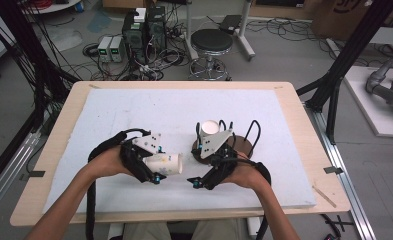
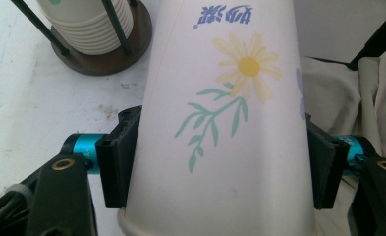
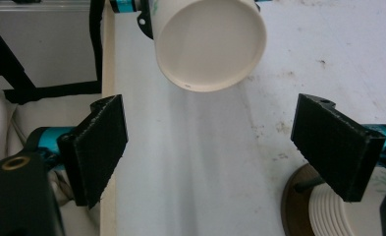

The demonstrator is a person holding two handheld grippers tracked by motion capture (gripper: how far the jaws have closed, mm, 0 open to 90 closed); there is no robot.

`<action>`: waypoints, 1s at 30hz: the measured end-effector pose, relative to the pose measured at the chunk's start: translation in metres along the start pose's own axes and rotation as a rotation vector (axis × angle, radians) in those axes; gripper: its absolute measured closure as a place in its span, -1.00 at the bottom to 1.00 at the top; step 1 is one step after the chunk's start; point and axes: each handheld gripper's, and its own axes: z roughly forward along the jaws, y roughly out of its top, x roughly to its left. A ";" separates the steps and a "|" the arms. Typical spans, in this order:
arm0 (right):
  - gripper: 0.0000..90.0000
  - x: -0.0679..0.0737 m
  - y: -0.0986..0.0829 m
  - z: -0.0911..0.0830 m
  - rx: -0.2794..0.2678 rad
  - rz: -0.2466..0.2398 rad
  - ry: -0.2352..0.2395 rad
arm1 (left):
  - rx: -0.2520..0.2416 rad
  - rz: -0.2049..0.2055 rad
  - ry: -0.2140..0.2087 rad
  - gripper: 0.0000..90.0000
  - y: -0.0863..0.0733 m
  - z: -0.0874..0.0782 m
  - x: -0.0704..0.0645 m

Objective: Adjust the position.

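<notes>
A white paper cup (image 1: pixel 168 164) with a daisy print (image 2: pixel 220 123) lies sideways above the white mat. My left gripper (image 1: pixel 157 164) (image 2: pixel 220 164) is shut on its sides near the wide rim. The cup's narrow base (image 3: pixel 210 44) faces my right gripper (image 1: pixel 198 167) (image 3: pixel 215 147). That gripper stands open a short way from the base, with nothing between its pads (image 3: pixel 99 147). A stack of paper cups (image 1: pixel 210 127) (image 2: pixel 90 24) (image 3: pixel 328 211) stands in a black wire holder on a round brown base (image 1: pixel 240 145) (image 2: pixel 102 61), just behind the right gripper.
The white foam mat (image 1: pixel 134 110) covers a wooden table (image 1: pixel 69 110). Beyond the far edge are a round stool (image 1: pixel 211 42), computer boxes (image 1: pixel 144 32) and cables on the floor. Black frame posts (image 1: pixel 344 60) stand at both sides.
</notes>
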 end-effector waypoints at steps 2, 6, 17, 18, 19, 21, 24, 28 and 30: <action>-0.68 -0.001 0.000 -0.001 0.018 0.002 -0.002 | 0.017 0.000 -0.007 -0.35 0.002 0.002 0.000; -0.66 -0.003 0.003 0.003 0.084 0.004 0.012 | 0.051 0.014 -0.010 -0.35 0.009 0.008 -0.002; -0.64 -0.004 0.021 0.017 0.258 -0.044 0.040 | 0.078 0.037 -0.032 -0.35 0.026 0.022 -0.005; -0.64 -0.003 0.023 0.018 0.270 -0.040 0.047 | 0.082 0.040 -0.031 -0.35 0.026 0.022 -0.005; -0.64 -0.003 0.024 0.019 0.270 -0.048 0.043 | 0.083 0.040 -0.030 -0.35 0.026 0.023 -0.005; -0.64 -0.003 0.025 0.020 0.269 -0.051 0.048 | 0.079 0.038 -0.032 -0.35 0.026 0.023 -0.005; -0.64 -0.003 0.026 0.021 0.272 -0.051 0.052 | 0.084 0.041 -0.029 -0.35 0.027 0.023 -0.005; -0.59 -0.002 0.027 0.023 0.268 -0.051 0.053 | 0.083 0.039 -0.032 -0.35 0.027 0.025 -0.006; -0.35 -0.002 0.028 0.024 0.262 -0.058 0.062 | 0.083 0.041 -0.033 -0.35 0.027 0.026 -0.006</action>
